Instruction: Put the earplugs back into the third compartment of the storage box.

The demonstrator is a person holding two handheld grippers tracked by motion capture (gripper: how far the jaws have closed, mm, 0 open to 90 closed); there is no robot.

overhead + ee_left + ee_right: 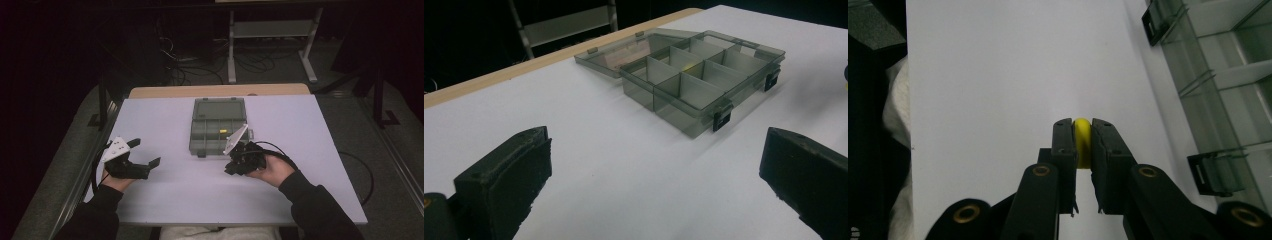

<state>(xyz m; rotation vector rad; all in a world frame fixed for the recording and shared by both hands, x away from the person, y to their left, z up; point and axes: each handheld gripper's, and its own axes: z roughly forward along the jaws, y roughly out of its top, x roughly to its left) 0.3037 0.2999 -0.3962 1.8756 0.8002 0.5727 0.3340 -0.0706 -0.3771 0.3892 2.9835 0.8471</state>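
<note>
Grip is the weak point here. A small yellow piece (1081, 142) is clenched between the jaws of the right hand-held gripper (1082, 131), and it is held only at the very tips, with part of its round edge standing out above the pads. Because the piece looks smooth and curved, it could be squeezed out or turned if the hand is tilted or moved quickly, and then it would probably roll away over the table (1008, 75). In the high view this hand-held gripper (245, 159) is seen just beside the near right corner of the box (218, 125), above the table. The box is open, its lid laid flat behind it, and it is divided into compartments by thin walls; a yellow item (223, 132) lies in one of them already. If the piece is released too high or over a wall, it may bounce into the wrong compartment or out of the box. The latches (722, 120) at the front edge could also be struck by the jaws.

The left hand-held gripper (142, 160) is released, its jaws wide apart with nothing between them, resting well apart from the box at the left.

The table is covered in plain white, with a wooden edge at the far side. The room around is dark; cables and a metal frame are seen on the floor behind.
</note>
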